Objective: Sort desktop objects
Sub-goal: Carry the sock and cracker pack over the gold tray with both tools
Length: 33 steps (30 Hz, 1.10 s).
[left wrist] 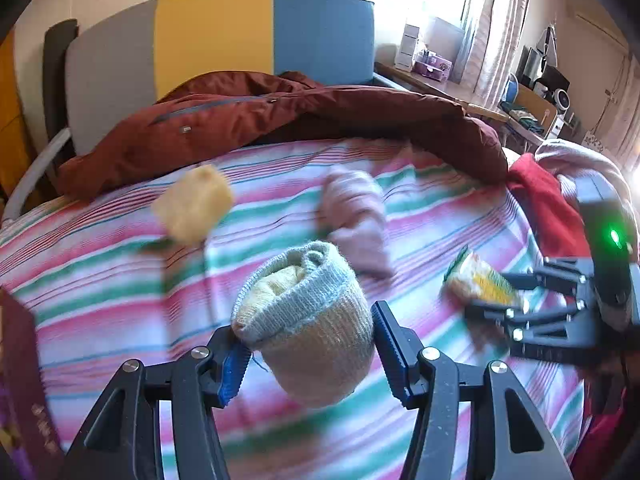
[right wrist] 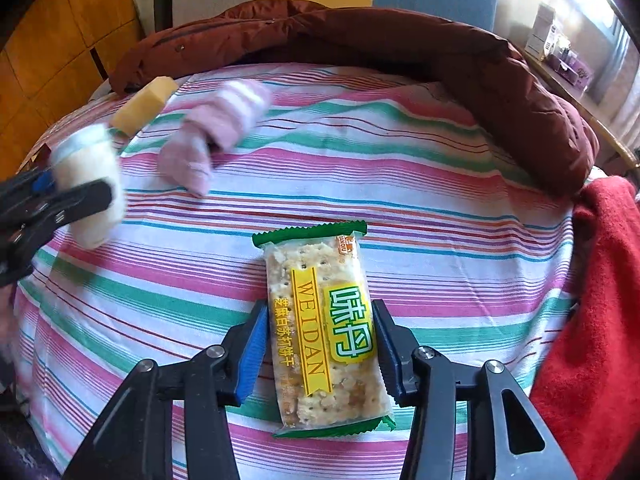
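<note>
My left gripper is shut on a rolled sock bundle, beige with a grey-blue cuff, held just above the striped bedsheet. The right wrist view shows that bundle and the left gripper at the far left. My right gripper points down at a green-and-yellow cracker packet lying flat on the sheet, with both pads against its long sides. From the left wrist view the packet and right gripper are at the right.
A pale yellow block and a pink striped sock pair lie further back on the sheet. A dark red jacket runs along the far edge, a red cloth lies at the right, and a maroon box at the left.
</note>
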Available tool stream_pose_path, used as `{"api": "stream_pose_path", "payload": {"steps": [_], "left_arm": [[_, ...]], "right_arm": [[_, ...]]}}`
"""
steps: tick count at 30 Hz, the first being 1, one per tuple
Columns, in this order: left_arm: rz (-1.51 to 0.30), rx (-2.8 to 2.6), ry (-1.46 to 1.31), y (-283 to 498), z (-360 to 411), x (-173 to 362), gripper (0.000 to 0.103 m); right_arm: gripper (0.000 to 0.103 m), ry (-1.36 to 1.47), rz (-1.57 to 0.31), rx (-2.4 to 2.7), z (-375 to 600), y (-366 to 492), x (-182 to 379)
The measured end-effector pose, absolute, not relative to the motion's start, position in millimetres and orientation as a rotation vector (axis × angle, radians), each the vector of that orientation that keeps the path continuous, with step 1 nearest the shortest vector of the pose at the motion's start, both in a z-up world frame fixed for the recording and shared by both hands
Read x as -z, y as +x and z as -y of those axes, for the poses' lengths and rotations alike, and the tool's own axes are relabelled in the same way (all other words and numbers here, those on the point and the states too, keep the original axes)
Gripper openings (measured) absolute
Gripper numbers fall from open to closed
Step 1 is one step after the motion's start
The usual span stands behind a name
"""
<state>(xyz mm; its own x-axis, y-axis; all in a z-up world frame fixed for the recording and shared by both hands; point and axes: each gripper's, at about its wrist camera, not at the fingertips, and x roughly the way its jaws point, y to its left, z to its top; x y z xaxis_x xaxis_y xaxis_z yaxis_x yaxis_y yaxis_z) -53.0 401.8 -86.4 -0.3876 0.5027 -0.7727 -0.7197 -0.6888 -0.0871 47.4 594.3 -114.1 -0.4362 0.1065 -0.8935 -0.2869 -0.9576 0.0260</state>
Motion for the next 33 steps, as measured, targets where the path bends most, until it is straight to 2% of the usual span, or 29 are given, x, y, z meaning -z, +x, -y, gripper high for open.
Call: {"api": "stream_pose_path", "payload": {"steps": [11, 33], "left_arm": [[-0.304, -2.197, -1.017, -40.1, -330.0, 60.5, 0.058], [-0.237, -2.374, -0.966, -27.0, -212.1, 23.6, 0.058]], "right_arm": [[0.049, -1.603, -0.181, -2.481, -536.5, 31.3, 115.5], [0.049, -1.695, -0.181, -2.561, -408.1, -3.9, 110.6]]}}
